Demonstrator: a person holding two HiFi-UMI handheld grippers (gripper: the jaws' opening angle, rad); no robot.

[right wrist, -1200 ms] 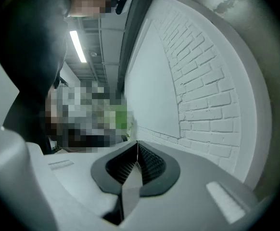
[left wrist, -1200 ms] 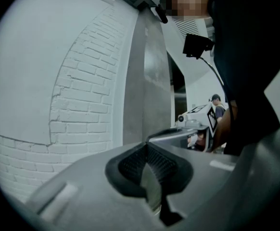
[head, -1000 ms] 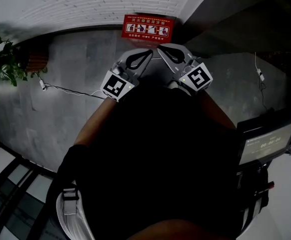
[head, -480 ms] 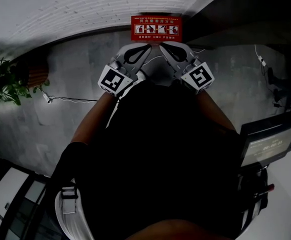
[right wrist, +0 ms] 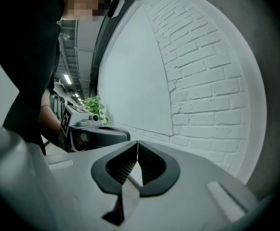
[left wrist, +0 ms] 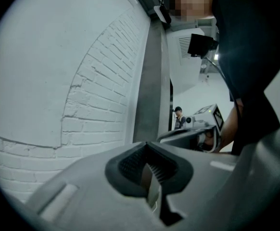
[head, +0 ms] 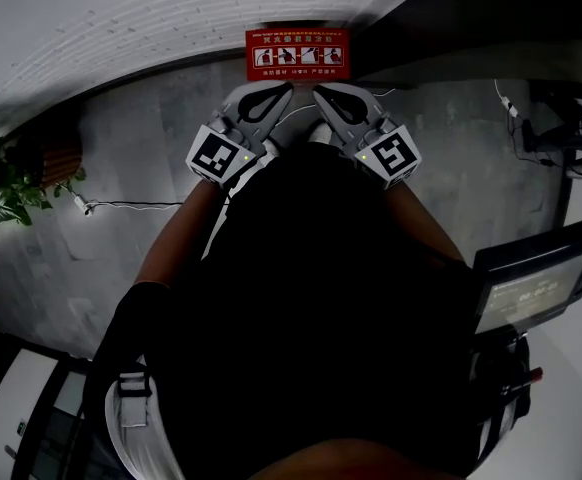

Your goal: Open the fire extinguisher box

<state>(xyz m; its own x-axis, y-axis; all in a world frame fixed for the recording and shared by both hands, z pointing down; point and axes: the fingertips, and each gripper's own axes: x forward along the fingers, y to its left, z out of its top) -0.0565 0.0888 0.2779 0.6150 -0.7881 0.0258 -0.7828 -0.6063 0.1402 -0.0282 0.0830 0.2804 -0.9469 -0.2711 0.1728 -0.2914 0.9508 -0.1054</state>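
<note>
Approach to the box. My left gripper (head: 283, 90) and right gripper (head: 321, 92) are both closed, jaw tips meeting, with nothing between them. I hold them side by side, tips near each other.

The box (head: 298, 55) stands on the floor (head: 151, 158), at the floor's edge against the brick wall (head: 171, 18), just beyond both tips. It is red, low and oblong. Its top shows white lettering and a row of four small pictures. The lid seems down, and I see no latch.

To do this step well, I should probably lower both grippers, part one pair of jaws, find the lid's front lip and lift evenly.
</note>
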